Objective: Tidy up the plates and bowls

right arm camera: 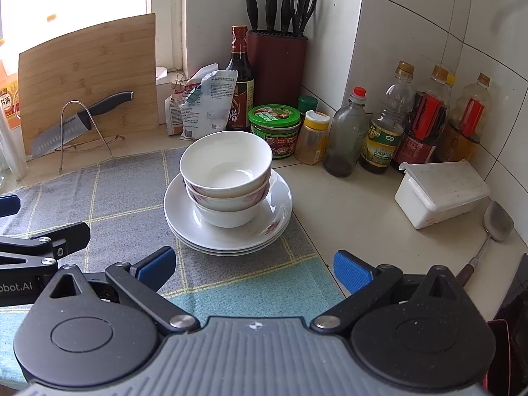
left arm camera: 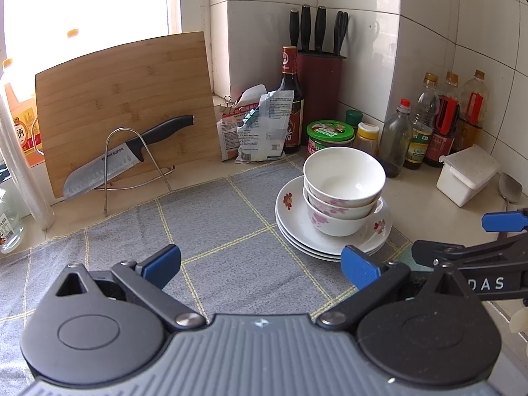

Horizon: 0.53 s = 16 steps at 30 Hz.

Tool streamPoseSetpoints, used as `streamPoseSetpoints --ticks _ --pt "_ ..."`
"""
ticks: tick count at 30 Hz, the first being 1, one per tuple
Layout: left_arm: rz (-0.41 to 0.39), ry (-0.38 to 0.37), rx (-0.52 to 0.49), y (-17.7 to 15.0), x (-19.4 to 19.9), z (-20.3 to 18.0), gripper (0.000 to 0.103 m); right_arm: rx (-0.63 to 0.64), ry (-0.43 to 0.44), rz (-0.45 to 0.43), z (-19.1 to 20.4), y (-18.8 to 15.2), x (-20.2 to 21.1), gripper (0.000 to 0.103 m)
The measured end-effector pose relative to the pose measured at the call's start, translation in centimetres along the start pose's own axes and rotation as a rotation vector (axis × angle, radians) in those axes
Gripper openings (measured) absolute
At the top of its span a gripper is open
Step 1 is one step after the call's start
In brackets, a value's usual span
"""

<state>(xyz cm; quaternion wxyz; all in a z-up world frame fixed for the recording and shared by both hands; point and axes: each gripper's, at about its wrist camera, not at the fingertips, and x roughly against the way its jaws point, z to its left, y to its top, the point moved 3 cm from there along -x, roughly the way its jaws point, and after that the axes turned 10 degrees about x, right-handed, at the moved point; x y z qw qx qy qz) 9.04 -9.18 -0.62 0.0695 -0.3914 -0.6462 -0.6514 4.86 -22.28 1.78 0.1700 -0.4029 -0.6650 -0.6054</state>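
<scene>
The left gripper (left arm camera: 260,265) hangs over the cloth (left arm camera: 211,217) with its jaws spread wide and nothing between them. The bowls (left arm camera: 343,191), three nested one in another, sit on the plates (left arm camera: 297,227), a stack of three that lies ahead of the jaws and to their right, just beyond the right fingertip. The plates rest on the right part of the cloth, their far edge reaching past it onto the counter (left arm camera: 425,204).

The right gripper (right arm camera: 254,267) is likewise wide open and empty. In its view the bowls (right arm camera: 227,178) and plates (right arm camera: 184,211) lie straight ahead, between the lines of the two fingers and a little beyond their tips, apart from both. The left gripper's fingers (right arm camera: 49,237) show at the left edge of this view, beside the right gripper's left finger.

Farther ahead of the jaws, behind the bowls, stands a green-lidded jar (right arm camera: 275,117). To the right of the jaws lie a white box (right arm camera: 439,191) and a spoon (right arm camera: 496,221).
</scene>
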Motion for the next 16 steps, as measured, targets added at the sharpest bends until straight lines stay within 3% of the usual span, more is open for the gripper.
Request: streamPoseSetpoints --ticks 16 --pt "0.003 -0.004 -0.005 0.14 0.13 -0.18 0.102 0.003 -0.019 -0.001 0.03 0.03 0.45 0.103"
